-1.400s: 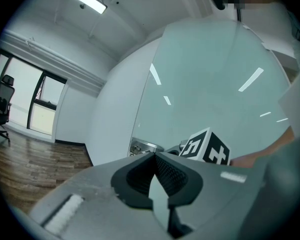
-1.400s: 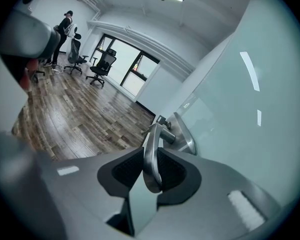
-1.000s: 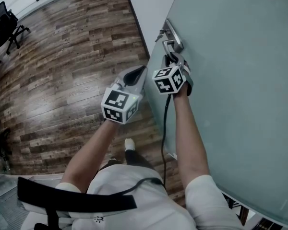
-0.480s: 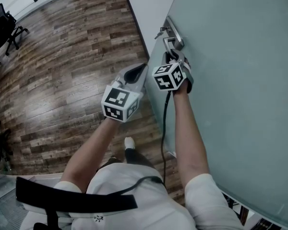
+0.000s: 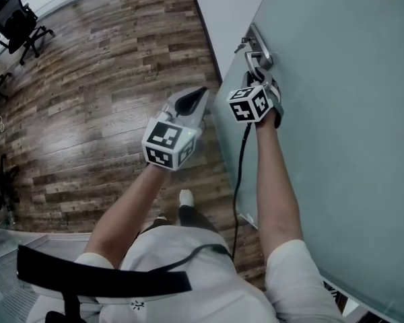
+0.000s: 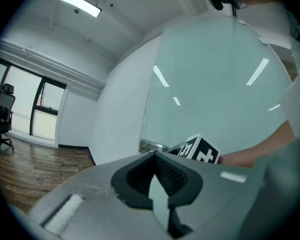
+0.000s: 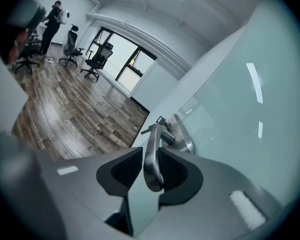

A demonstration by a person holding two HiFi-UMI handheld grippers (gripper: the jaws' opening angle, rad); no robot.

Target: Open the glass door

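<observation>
Glass door, frosted and pale green, fills the right side of the head view, with its free edge standing against the wooden floor. Its metal lever handle sits near that edge, and a small bunch of keys hangs at the lock beside it.

The right gripper is closed on the lever. In the right gripper view the handle runs down between the two dark pads and both press on it, with the keys just above. The left gripper holds nothing. Its jaws meet at the tips and it hangs in the air just beside the door's edge, not touching the pane.

The step in hand looks like working the handle: the grip is made and the lever slopes down from its plate toward the gripper. Whether the latch has cleared cannot be told. The next move probably calls for keeping the clamp firm and the lever down while swinging the door on its hinges. The arc should be steady so the smooth metal does not slip from the pads, and the left gripper should stay out of the door's path.

Counted: one door, one lever handle, one bunch of keys, two grippers, and one office chair far off in the head view.
</observation>
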